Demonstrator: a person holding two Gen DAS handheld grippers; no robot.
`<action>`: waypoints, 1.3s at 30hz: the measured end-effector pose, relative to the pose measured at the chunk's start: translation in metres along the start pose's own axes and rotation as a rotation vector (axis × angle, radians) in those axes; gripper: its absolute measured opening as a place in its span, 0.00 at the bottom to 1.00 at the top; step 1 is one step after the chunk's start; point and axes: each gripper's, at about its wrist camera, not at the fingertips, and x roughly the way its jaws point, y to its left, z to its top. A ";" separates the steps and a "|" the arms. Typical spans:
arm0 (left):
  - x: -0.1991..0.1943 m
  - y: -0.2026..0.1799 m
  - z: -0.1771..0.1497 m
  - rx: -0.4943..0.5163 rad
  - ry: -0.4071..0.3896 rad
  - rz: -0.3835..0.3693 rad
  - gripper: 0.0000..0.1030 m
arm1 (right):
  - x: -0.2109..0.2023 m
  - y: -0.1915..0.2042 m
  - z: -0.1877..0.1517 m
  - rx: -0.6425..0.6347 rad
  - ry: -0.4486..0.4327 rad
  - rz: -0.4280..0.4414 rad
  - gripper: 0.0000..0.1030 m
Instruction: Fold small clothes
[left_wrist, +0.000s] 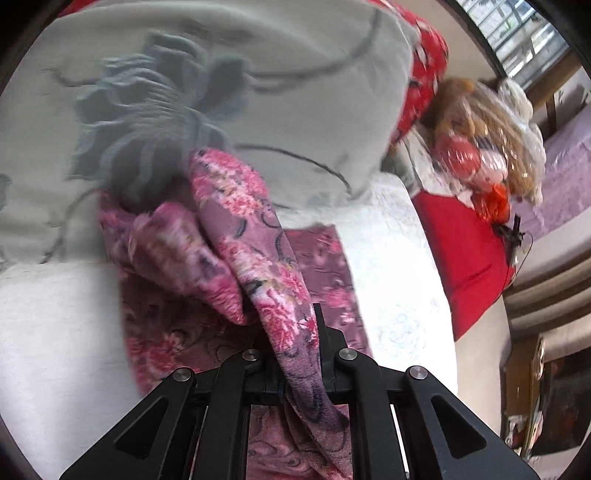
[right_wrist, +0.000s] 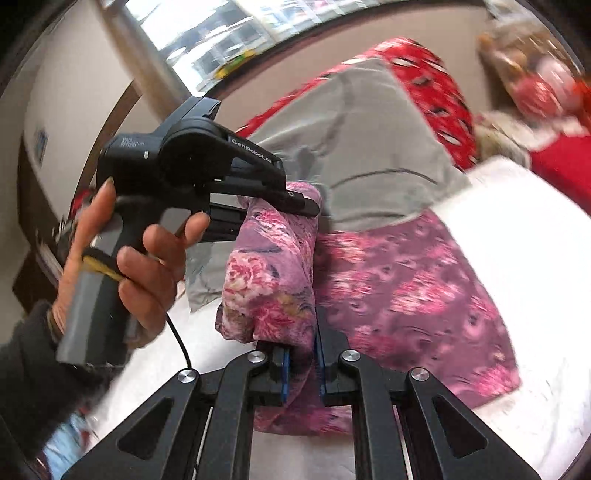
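A pink and purple floral garment lies partly on a white bed cover. My left gripper is shut on a raised fold of it, which hangs over the jaws. In the right wrist view my right gripper is shut on another bunched edge of the same garment, lifted above the part that lies flat. The left gripper shows there too, held in a hand and pinching the cloth's far end.
A grey quilt with a dark flower print is piled behind the garment, over a red patterned blanket. A plastic-wrapped plush toy and a red cushion sit at the right. Windows run along the back.
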 end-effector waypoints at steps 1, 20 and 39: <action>0.011 -0.008 0.002 0.004 0.013 0.002 0.08 | -0.003 -0.010 0.001 0.031 0.001 -0.001 0.09; 0.016 0.020 0.025 -0.086 -0.180 0.087 0.50 | -0.008 -0.136 -0.018 0.498 0.125 -0.038 0.18; 0.060 0.113 -0.037 -0.260 -0.181 0.079 0.51 | 0.135 -0.112 0.117 0.124 0.215 -0.011 0.04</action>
